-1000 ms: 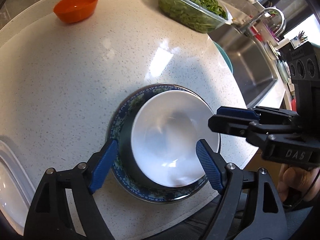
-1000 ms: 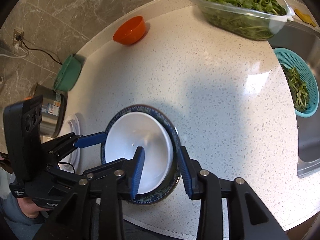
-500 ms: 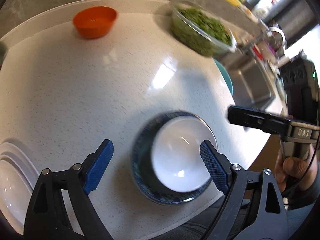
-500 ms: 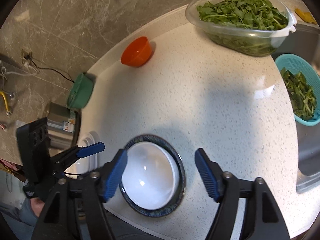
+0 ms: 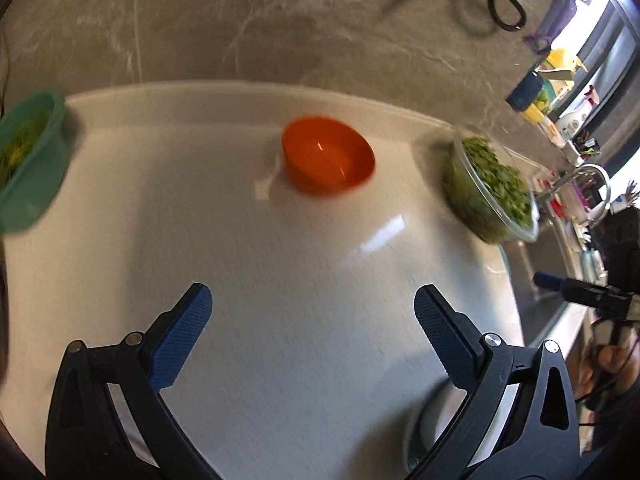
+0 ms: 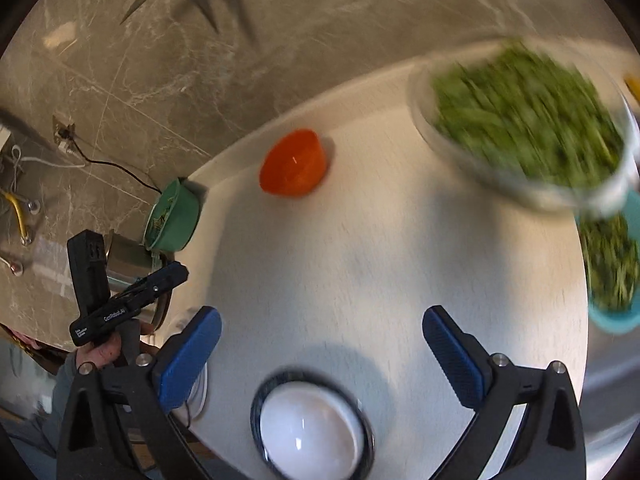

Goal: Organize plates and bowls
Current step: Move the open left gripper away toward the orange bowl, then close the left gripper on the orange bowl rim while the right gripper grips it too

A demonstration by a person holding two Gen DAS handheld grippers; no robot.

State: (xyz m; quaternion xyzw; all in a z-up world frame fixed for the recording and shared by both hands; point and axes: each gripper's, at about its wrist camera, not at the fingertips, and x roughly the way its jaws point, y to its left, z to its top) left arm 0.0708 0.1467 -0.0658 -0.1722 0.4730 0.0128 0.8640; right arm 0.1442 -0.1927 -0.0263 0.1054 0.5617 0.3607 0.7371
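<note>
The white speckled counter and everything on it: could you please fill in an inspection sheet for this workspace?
Surface: white speckled counter, curved edge.
Job's things: white bowl nested in blue-rimmed patterned bowl at the near edge; orange plastic bowl alone near the back.
Clutter: clear container of greens; green basin; teal colander.
Grippers: left tool and right tool opening, nothing between the jaws.
Cables: black cord from wall socket.
Surroundings: grey marble wall; sink with tap at right.

Bowls across the desk (image 6: 360,272)
Nested bowl (image 6: 310,432) in plate (image 6: 258,396) at near edge; small bowl (image 6: 292,168) far behind.
</note>
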